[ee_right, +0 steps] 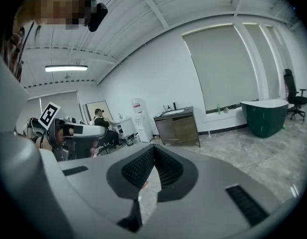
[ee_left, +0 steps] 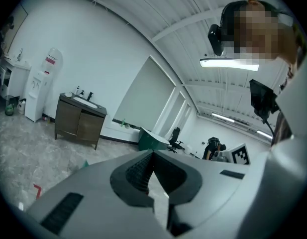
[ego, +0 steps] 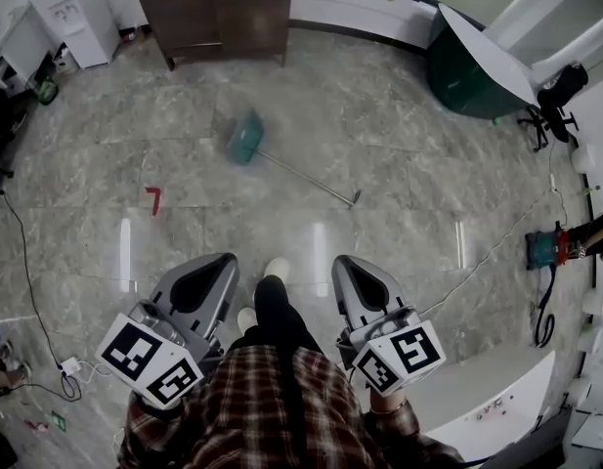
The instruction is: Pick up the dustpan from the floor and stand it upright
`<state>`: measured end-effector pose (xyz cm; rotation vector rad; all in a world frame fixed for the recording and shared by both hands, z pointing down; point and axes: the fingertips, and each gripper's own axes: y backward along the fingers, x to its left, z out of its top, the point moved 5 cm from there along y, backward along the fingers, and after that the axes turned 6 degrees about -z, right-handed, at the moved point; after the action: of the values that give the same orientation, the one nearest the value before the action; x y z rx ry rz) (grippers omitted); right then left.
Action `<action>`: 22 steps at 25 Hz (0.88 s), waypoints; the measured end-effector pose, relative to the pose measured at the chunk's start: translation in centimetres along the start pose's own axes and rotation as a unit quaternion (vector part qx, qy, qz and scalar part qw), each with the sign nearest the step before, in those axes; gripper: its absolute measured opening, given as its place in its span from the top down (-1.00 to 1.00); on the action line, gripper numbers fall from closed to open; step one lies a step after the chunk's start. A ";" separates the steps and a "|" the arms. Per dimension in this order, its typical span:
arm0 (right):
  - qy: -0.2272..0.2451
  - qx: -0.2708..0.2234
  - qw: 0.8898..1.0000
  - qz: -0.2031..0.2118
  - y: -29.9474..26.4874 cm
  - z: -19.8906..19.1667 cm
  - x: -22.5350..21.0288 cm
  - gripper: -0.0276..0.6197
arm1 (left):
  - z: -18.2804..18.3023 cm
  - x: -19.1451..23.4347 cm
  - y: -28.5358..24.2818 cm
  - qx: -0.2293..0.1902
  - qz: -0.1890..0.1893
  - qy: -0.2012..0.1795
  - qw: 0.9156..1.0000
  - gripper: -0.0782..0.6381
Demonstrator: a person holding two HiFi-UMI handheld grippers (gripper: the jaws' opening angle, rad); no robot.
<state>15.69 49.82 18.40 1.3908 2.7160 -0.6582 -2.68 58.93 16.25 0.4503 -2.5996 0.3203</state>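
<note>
Grey marbled floor (ego: 399, 164), glossy, w/ pale light streaks. Dustpan (ego: 245, 137) (teal, blurred) flat on floor at approx 11 o'clock from ctr of head view. Its long thin handle (ego: 306, 174) laid out toward 4 o'clock. Well apart from both grippers. Dark wood cabinet (ego: 218, 13) at 12 o'clock beyond pan, green tub (ego: 462, 71) at 2 o'clock, red mark (ego: 154, 199) at 8 o'clock of pan. Left gripper (ego: 215, 265) at 7 o'clock, right gripper (ego: 346, 265) at 5 o'clock — white shoe (ego: 277, 269) between them. Both aimed fwd over floor. Jaws pressed together on each, nothing between — confirmed in each gripper view.
</note>
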 end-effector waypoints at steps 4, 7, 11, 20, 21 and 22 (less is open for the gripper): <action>0.003 -0.012 1.000 0.000 -4.0 2.1 -2.5 0.88 | 2.5 2.7 -3.3 -0.005 0.000 -0.013 1.000 0.78; 0.006 -0.028 1.000 -0.002 -6.7 4.6 -4.7 0.88 | 5.3 4.1 -6.4 -0.009 -0.004 -0.030 1.000 0.78; 0.015 -0.053 0.998 -0.012 -8.6 8.3 -8.3 0.88 | 8.6 4.9 -11.0 -0.018 -0.014 -0.051 0.998 0.78; -0.008 -0.051 0.997 -0.062 -10.4 11.5 -15.5 0.88 | 12.2 6.5 -20.2 -0.006 -0.048 -0.047 0.998 0.78; -0.013 -0.050 0.996 -0.069 -10.8 11.4 -16.3 0.88 | 12.4 6.9 -21.3 -0.002 -0.054 -0.047 0.997 0.78; -0.018 -0.048 0.996 -0.077 -11.3 11.4 -17.1 0.88 | 12.6 7.3 -22.4 0.004 -0.061 -0.048 0.997 0.78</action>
<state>15.22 26.54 15.60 1.1465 2.8071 -0.5436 -5.78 32.71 12.27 0.6396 -2.6493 0.2747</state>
